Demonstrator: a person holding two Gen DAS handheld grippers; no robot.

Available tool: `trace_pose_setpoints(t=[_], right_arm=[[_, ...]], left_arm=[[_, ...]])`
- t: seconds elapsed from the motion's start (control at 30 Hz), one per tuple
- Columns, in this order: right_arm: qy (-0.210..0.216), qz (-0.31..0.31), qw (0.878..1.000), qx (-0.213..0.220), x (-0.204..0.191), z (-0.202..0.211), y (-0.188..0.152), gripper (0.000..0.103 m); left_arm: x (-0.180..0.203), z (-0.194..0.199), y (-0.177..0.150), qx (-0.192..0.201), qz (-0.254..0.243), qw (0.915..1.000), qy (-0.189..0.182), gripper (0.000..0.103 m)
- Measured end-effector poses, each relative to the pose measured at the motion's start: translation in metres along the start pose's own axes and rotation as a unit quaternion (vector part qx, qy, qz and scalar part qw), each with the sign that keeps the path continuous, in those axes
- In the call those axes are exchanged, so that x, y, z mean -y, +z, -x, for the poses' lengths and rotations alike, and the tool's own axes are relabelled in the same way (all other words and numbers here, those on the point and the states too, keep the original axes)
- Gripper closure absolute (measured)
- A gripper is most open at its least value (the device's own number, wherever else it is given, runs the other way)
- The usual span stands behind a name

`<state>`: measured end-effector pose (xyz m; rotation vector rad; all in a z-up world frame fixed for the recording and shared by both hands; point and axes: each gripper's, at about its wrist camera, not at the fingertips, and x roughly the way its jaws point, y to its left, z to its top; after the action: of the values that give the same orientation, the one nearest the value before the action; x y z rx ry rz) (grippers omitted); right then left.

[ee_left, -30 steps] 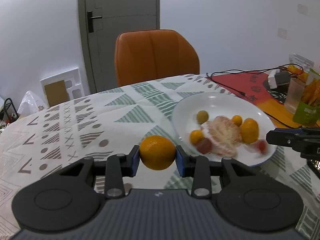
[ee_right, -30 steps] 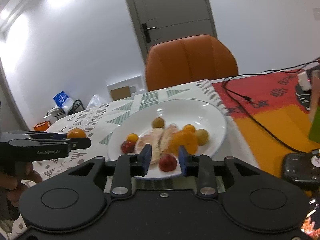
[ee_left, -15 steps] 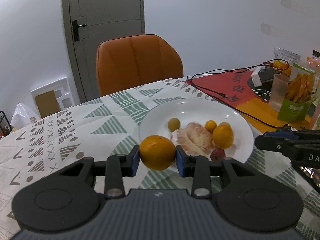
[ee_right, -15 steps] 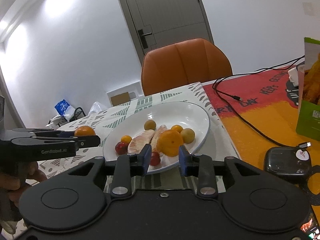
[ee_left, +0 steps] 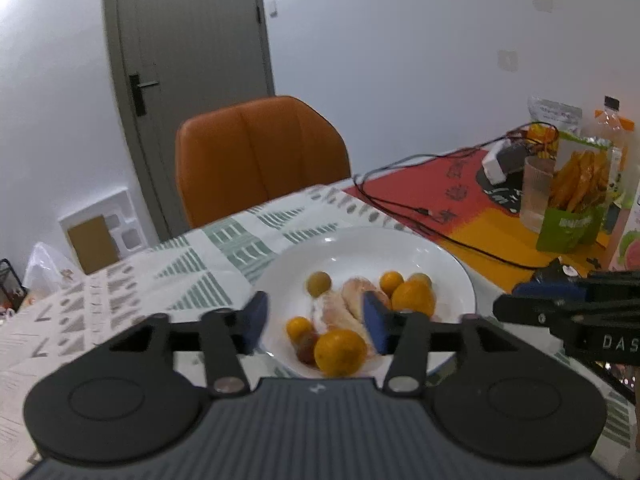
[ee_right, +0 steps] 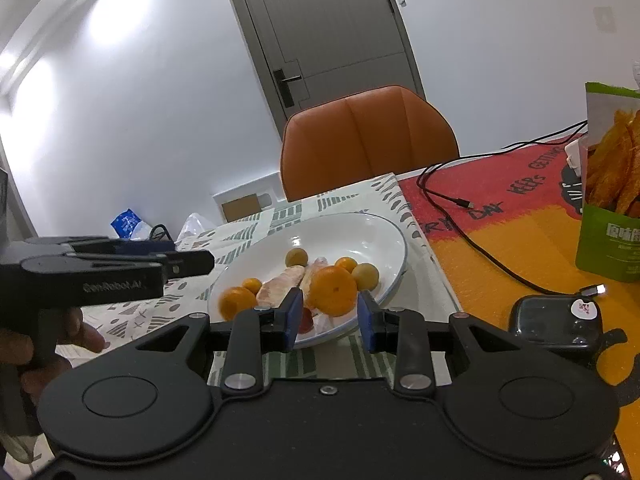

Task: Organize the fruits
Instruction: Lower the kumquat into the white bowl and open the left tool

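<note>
White plate [ee_left: 400, 240] on the patterned tablecloth [ee_left: 224, 248], loaded with fruit. Counted from the left wrist view:

- Two large oranges: one [ee_left: 340, 352] at 6 o'clock near the rim, slightly blurred, just beside the red fruit; the other [ee_left: 413, 299] at 3 o'clock of the pile.
- Two small orange fruits: at 8 o'clock [ee_left: 299, 327] and at 1 o'clock [ee_left: 391, 280].
- Two greenish-yellow round fruits: at 11 o'clock [ee_left: 319, 284] and at 2 o'clock [ee_left: 421, 279], the latter half hidden behind the large orange.
- One small red fruit [ee_left: 306, 348] at 7 o'clock.
- Peeled pale citrus segments [ee_left: 344, 308] in the middle, seemingly two pieces.

Left gripper [ee_left: 316, 320] above the near rim, jaws spread wide, gripping nothing. Right gripper [ee_right: 329, 316] at the plate's opposite near edge, jaws likewise apart and empty.

Further off at 2 o'clock, on the red-and-orange mat [ee_left: 472, 216]: one ribbed glass [ee_left: 536, 192], contents unclear, and one green snack bag [ee_left: 576, 208].
</note>
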<state>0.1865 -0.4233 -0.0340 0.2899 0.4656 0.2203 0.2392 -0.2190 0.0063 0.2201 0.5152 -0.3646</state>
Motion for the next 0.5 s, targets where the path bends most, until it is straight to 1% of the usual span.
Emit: trace_pose_setpoints(t=[0.07, 0.27, 0.37, 0.5], right_arm=[[0.003, 0.002, 1.000, 0.001, -0.003, 0.001, 0.000, 0.071], [0.012, 0.010, 1.000, 0.007, -0.014, 0.008, 0.000, 0.066], [0.014, 0.015, 1.000, 0.011, -0.018, 0.012, 0.001, 0.060], [0.016, 0.017, 1.000, 0.013, -0.024, 0.017, -0.001, 0.058]], left_arm=[[-0.003, 0.005, 0.000, 0.004, 0.005, 0.9999, 0.008, 0.037], [-0.015, 0.019, -0.004, 0.000, 0.015, 0.9995, 0.029, 0.036], [-0.021, 0.030, -0.008, 0.004, 0.020, 0.9992, 0.036, 0.031], [-0.026, 0.042, -0.015, 0.002, 0.028, 0.9988, 0.041, 0.025]])
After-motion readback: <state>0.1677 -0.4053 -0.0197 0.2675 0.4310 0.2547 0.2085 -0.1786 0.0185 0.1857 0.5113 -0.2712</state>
